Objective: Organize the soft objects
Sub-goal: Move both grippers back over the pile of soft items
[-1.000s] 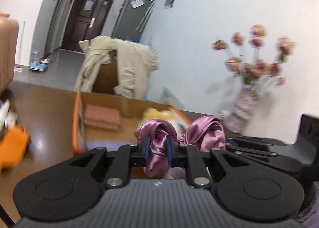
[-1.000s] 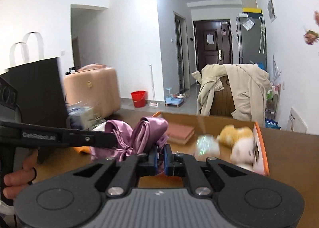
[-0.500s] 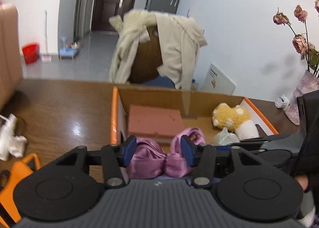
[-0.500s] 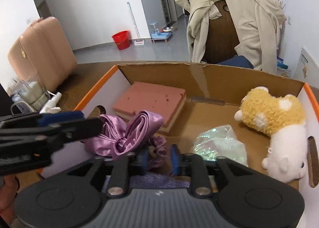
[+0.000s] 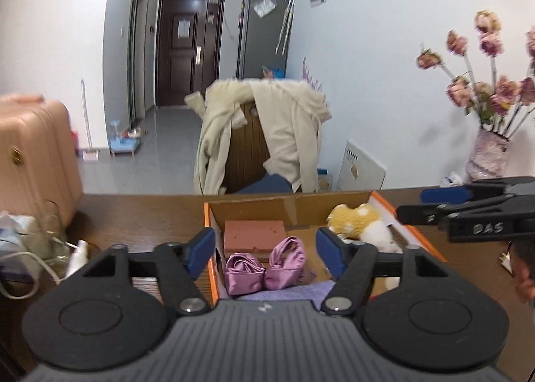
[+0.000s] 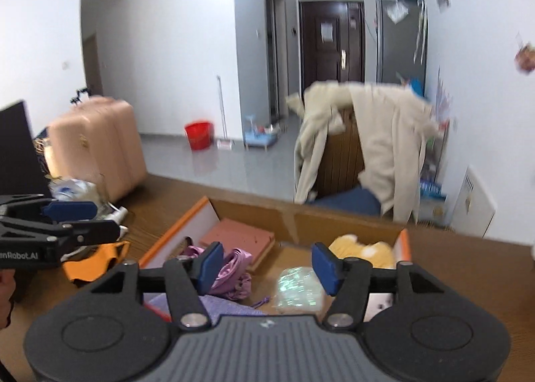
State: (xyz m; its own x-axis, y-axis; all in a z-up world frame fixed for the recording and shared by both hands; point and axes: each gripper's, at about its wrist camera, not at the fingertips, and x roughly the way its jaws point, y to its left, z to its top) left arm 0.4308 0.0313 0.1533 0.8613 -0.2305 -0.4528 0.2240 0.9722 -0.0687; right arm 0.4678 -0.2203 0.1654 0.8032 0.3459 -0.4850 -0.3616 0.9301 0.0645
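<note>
Satin (image 5: 265, 266), one purple bundle, lies low and centre in our left wrist view inside the cardboard box (image 5: 287, 206), just in front of one pink sponge block (image 5: 254, 233), with one yellow-and-white plush toy (image 5: 359, 223) toward the box's right side. We hold the left gripper (image 5: 265, 253) and right gripper (image 6: 264, 263) wide open, empty. The box sits on a dark wooden table (image 5: 133, 218); behind, mid-frame, one chair draped with a cream coat (image 5: 287, 128), one pink suitcase (image 5: 31, 154) at left, one vase of flowers (image 5: 490, 154) at right.
</note>
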